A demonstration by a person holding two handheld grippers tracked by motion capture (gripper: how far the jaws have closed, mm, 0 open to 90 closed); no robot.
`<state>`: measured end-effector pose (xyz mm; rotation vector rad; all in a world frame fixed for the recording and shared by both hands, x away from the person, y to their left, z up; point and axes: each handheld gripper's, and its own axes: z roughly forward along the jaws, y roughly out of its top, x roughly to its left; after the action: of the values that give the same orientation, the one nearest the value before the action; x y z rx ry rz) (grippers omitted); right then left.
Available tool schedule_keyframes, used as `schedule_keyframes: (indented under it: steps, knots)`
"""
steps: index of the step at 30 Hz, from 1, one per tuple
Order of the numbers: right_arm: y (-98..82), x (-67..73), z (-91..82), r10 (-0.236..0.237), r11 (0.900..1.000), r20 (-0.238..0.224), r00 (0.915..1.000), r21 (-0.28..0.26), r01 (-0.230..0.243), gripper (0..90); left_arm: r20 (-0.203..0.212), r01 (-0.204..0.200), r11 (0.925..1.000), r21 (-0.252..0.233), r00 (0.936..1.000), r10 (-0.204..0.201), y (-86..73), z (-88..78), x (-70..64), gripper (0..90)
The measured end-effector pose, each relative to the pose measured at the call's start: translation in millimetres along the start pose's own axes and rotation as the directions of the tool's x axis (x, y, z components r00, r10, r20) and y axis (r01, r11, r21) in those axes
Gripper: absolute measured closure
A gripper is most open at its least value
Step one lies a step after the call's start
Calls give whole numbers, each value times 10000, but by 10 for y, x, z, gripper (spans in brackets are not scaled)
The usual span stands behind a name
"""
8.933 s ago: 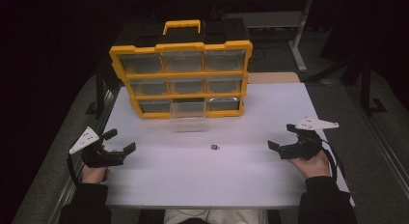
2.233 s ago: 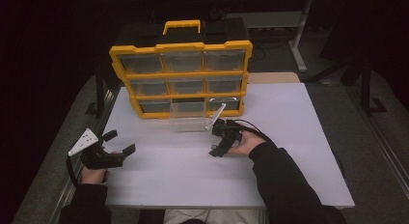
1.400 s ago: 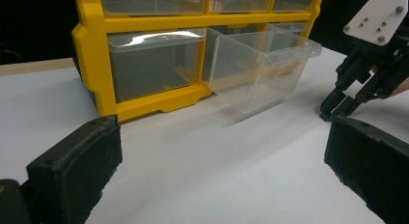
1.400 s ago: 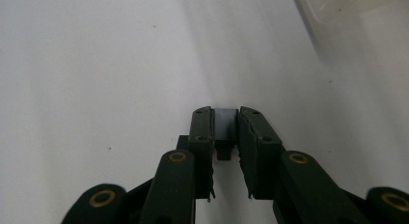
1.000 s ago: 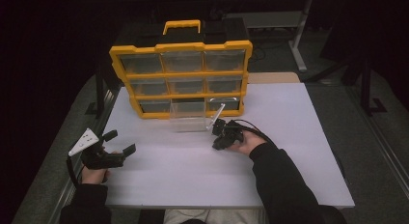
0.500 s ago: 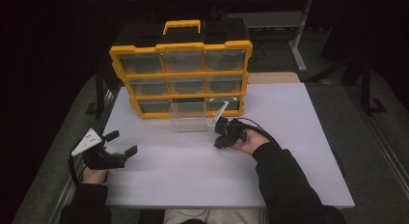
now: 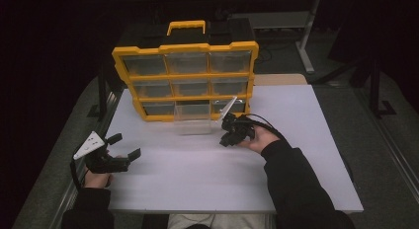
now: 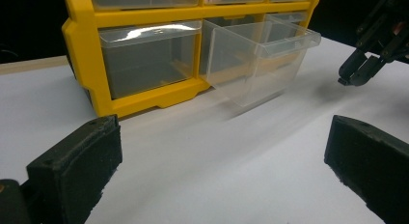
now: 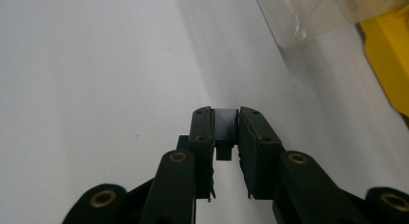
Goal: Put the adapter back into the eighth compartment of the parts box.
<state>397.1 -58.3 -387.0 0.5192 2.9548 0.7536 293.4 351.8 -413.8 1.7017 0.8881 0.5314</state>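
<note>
A yellow organizer [image 7: 185, 73] with clear drawers stands at the back of the white table [image 7: 197, 179]. Its bottom middle drawer [image 7: 194, 121] is pulled out toward me. My right gripper [image 7: 225, 140] hovers just right of that drawer, tips pointing down. In the right gripper view its jaws [image 9: 225, 119] are shut on a small dark part [image 9: 225, 126], held a little above the table. My left gripper [image 7: 125, 145] rests at the table's left, open with nothing between its fingers. The left gripper view shows the drawer [image 8: 260, 60] and the right gripper [image 8: 354, 77] farther off.
The organizer has a yellow handle [image 7: 186, 26] on top. A brown board [image 7: 279, 79] lies at the table's back right. Dark floor and metal stands surround the table; the right stand [image 7: 309, 51] is behind the organizer.
The small dark part that lay on the table has been taken hold of by my right gripper. That gripper has risen a little with it. My left gripper has stayed put.
</note>
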Motion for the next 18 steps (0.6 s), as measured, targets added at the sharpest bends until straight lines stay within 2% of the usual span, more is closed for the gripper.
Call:
schedule_keyframes:
  steps: [15,18]
  knots:
    - [144,-50,-251,-149,9997,355,9993,-189,156,747,47,6,10000,8,10000,-6,-1,3,-1,0]
    - [168,-56,-279,-184,9997,392,9991,-153,190,747,246,35,9999,99,9997,-37,-2,11,-8,0]
